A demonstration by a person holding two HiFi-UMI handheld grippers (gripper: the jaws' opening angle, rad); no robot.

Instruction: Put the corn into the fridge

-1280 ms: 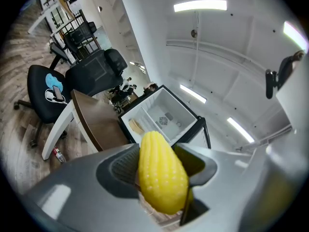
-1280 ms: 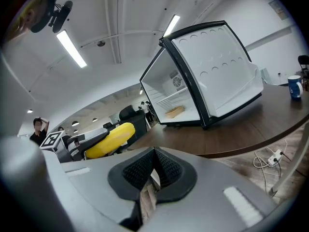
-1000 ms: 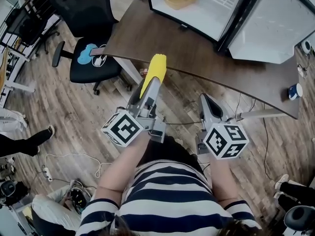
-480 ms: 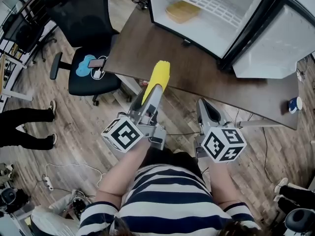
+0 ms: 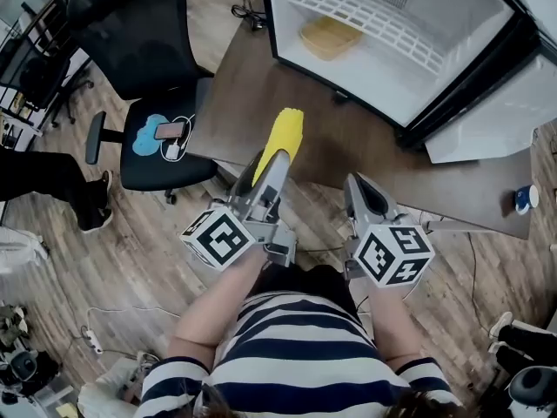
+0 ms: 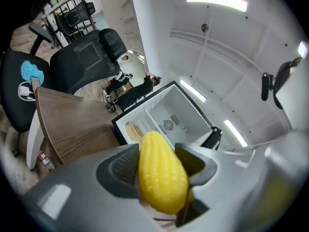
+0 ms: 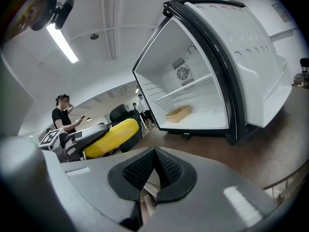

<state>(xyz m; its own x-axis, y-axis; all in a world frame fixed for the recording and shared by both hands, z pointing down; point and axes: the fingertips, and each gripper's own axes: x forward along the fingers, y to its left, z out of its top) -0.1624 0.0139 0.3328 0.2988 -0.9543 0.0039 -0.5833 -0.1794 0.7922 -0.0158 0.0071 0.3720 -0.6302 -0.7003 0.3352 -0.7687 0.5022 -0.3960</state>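
Note:
A yellow corn cob (image 5: 283,138) (image 6: 161,173) sticks out forward from my left gripper (image 5: 268,165), which is shut on it. The cob hangs over the near edge of the dark wooden table (image 5: 365,146). The small white fridge (image 5: 392,42) (image 7: 203,81) stands open on the table ahead, its door (image 5: 496,111) swung to the right. A tan basket (image 5: 330,36) (image 7: 177,113) sits on its floor under a white wire shelf (image 5: 374,16). My right gripper (image 5: 359,197) (image 7: 153,170) is shut and holds nothing, level with the left one. The corn (image 7: 110,137) also shows in the right gripper view.
A black office chair (image 5: 148,85) with a phone on its seat stands left of the table. A small blue-and-white cup (image 5: 523,199) sits at the table's right end. A person in black (image 7: 65,117) stands off to the left. Wooden floor lies below.
Both grippers and the view have moved forward toward the fridge; more of its inside shows now. The corn stays gripped in the left gripper. A standing person's legs shifted at the left.

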